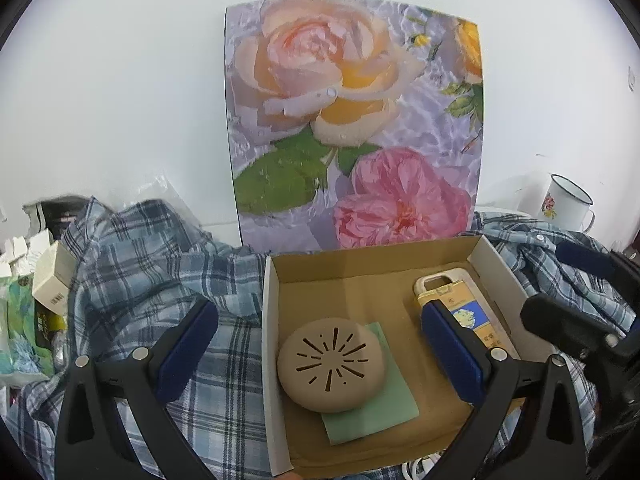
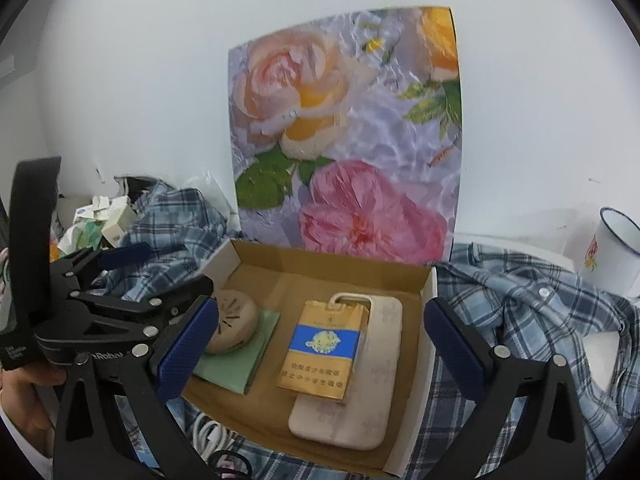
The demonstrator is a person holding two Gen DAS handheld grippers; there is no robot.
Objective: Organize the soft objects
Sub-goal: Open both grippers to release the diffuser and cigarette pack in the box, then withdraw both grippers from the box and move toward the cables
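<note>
The plaid shirt (image 1: 132, 280) lay crumpled around the cardboard box (image 1: 276, 360), on both sides of it. Inside the box sat a tan round case (image 1: 330, 364) on a green cloth (image 1: 384, 404), with a cigarette pack (image 2: 320, 348) on a phone case (image 2: 360, 400) beside them. The left gripper (image 1: 320, 344) and right gripper (image 2: 320, 344) stood spread wide over the box, gripping nothing.

Box floor: the cardboard box (image 1: 276, 320) has bare floor between the round tan case (image 1: 332, 364) and the cigarette pack (image 2: 320, 352).
Back: the rose picture (image 1: 352, 128) stands just behind the box.
Sides: crumpled plaid shirt (image 1: 132, 280) surrounds the box.
Far right: enamel mug (image 1: 568, 204) stands by the wall.
</note>
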